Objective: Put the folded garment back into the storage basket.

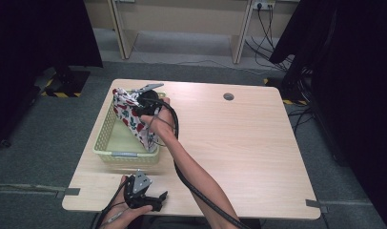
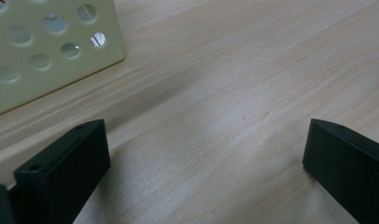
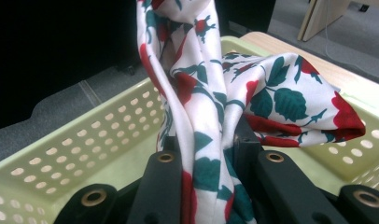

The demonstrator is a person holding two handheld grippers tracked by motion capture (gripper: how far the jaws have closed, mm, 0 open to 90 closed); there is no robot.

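Left gripper (image 1: 153, 200), jaws spread, idle on table (image 1: 239, 143) near me. Beyond: right gripper (image 3: 208, 163) clamps floral cloth (image 3: 201, 107) over basket (image 1: 103, 138). Step, I judge: lowering cloth in; next, release.

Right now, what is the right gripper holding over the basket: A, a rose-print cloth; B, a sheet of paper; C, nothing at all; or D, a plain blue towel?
A: the right gripper is clamped on the rose-print cloth, white with red roses and green leaves, above the pale green basket.

Cloth (image 1: 129, 114) over basket (image 1: 108, 136) (table's left)
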